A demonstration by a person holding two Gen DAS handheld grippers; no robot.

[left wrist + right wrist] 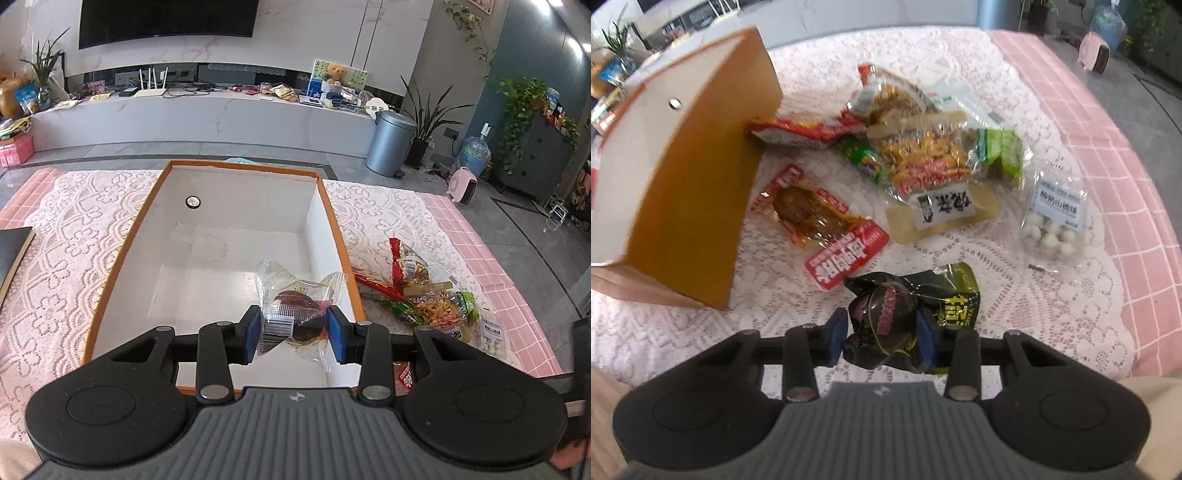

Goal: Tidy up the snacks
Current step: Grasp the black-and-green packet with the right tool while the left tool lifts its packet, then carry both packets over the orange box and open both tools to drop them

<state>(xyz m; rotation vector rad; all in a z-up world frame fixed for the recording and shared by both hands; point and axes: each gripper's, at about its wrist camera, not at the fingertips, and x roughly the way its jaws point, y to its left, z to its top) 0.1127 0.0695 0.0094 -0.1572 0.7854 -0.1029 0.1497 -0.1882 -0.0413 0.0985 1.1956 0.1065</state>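
Snacks held in both my grippers, over a lace-covered table with an orange-rimmed box.

My left gripper (293,332) clamps a clear-wrapped round pastry (297,314), both blue pads pressed on it, above the near right corner of the white-lined box (332,221). My right gripper (882,334) has its pads against a dark green snack packet (905,314), low over the lace cloth (1015,295). Beyond that packet lie the other snacks: a red meat pouch (820,221) just beside the box's orange wall, a peanut bag (923,162) and a pack of white balls (1052,225).
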